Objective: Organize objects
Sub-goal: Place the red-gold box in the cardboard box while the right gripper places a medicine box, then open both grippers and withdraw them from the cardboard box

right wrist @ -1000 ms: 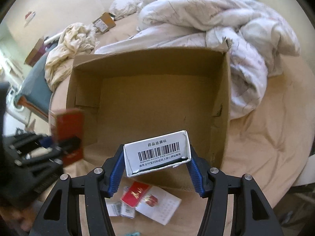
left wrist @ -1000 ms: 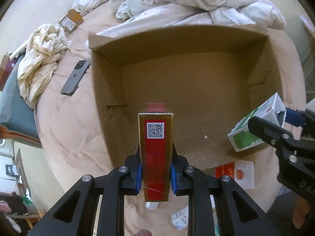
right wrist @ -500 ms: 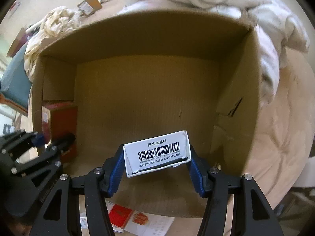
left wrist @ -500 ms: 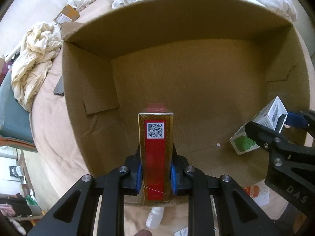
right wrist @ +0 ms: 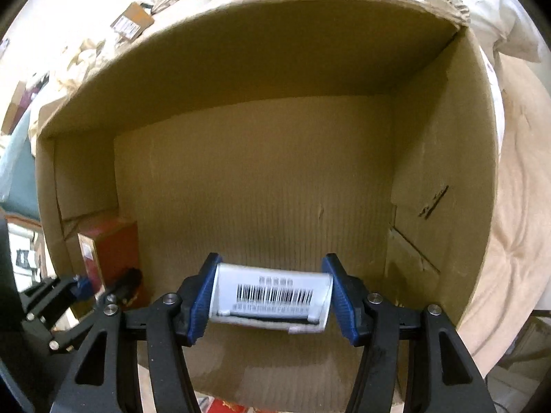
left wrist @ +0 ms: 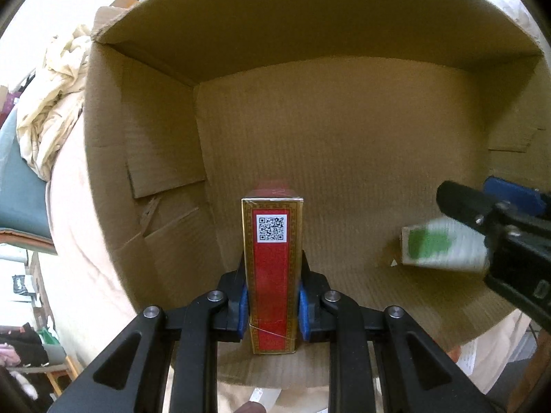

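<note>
My left gripper [left wrist: 272,296] is shut on a red and gold carton [left wrist: 272,268] with a QR code and holds it upright inside an open cardboard box [left wrist: 310,130], near the left wall. My right gripper [right wrist: 272,296] has its pads spread around a white and green medicine box [right wrist: 272,297] with a barcode; the box looks blurred and tilted, and gaps show at the pads. The medicine box shows in the left wrist view [left wrist: 444,247] low over the box floor. The red carton shows at the left in the right wrist view [right wrist: 110,251].
The cardboard box [right wrist: 275,179] sits on a beige bed sheet [right wrist: 516,241]. A rumpled white duvet [right wrist: 482,0] lies behind it, a cream cloth [left wrist: 51,103] to the left. Small packets and papers [right wrist: 234,406] lie in front of the box.
Both grippers moved forward and down into the cardboard box. The right gripper's pads have spread and the medicine box has dropped and tilted between them. The left still grips the red carton.
</note>
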Available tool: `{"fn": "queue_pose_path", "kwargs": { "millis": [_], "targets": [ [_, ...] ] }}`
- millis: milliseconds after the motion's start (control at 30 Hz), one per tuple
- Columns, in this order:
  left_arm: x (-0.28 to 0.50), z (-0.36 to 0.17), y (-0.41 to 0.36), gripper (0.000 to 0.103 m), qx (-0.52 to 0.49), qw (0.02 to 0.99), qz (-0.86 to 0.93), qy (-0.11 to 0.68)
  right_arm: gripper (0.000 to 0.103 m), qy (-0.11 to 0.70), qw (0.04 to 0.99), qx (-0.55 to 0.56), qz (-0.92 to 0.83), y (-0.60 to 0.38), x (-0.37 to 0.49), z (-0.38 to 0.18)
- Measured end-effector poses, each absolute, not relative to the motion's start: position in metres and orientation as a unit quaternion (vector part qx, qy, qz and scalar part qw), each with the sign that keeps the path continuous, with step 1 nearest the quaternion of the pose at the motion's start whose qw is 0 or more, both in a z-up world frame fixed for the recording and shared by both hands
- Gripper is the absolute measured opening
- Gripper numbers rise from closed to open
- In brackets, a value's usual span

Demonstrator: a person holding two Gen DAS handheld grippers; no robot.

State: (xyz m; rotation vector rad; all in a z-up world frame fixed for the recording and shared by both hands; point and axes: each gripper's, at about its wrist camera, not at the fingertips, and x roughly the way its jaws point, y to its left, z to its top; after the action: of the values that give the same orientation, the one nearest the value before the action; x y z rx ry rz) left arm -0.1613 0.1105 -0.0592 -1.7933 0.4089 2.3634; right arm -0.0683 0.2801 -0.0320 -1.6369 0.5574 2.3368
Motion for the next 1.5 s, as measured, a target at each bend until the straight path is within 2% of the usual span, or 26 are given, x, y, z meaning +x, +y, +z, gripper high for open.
{"fn": "queue_pose_path", "kwargs": {
  "millis": [333, 400, 467, 500, 533, 633, 1000, 1233, 1500],
  "targets": [
    [-0.169, -0.074, 0.115, 0.022, -0.607, 0.063, 0.781, 0.13, 0.067, 0.175, 0.097, -0.549, 0.811, 0.283, -0.057, -0.018],
    [-0.17, -0.075, 0.115, 0.04, -0.614, 0.064, 0.777, 0.12, 0.068, 0.173, 0.09, -0.546, 0.815, 0.283, -0.053, -0.013],
    [-0.169, -0.073, 0.116, 0.068, -0.621, 0.084, 0.773, 0.098, 0.069, 0.174, 0.08, -0.544, 0.817, 0.289, -0.05, -0.011],
    [-0.168, -0.071, 0.118, 0.073, -0.621, 0.09, 0.773, 0.093, 0.073, 0.176, 0.075, -0.543, 0.818, 0.288, -0.057, -0.01],
    [-0.166, -0.069, 0.12, 0.084, -0.619, 0.089, 0.775, 0.096, 0.076, 0.175, 0.072, -0.54, 0.82, 0.288, -0.056, -0.007],
    [-0.162, -0.062, 0.124, 0.085, -0.609, 0.089, 0.782, 0.102, 0.085, 0.163, 0.079, -0.524, 0.832, 0.291, -0.051, 0.005],
    [-0.148, -0.052, 0.122, 0.085, -0.601, 0.069, 0.79, 0.099, 0.086, 0.188, 0.072, -0.513, 0.835, 0.296, -0.06, 0.018],
    [-0.126, -0.022, 0.079, 0.086, -0.599, 0.066, 0.796, 0.062, 0.086, 0.188, 0.073, -0.505, 0.839, 0.296, -0.049, 0.024],
    [-0.091, 0.005, 0.063, 0.086, -0.593, 0.061, 0.802, 0.046, 0.086, 0.187, 0.066, -0.506, 0.839, 0.285, -0.029, 0.026]
  ]
}}
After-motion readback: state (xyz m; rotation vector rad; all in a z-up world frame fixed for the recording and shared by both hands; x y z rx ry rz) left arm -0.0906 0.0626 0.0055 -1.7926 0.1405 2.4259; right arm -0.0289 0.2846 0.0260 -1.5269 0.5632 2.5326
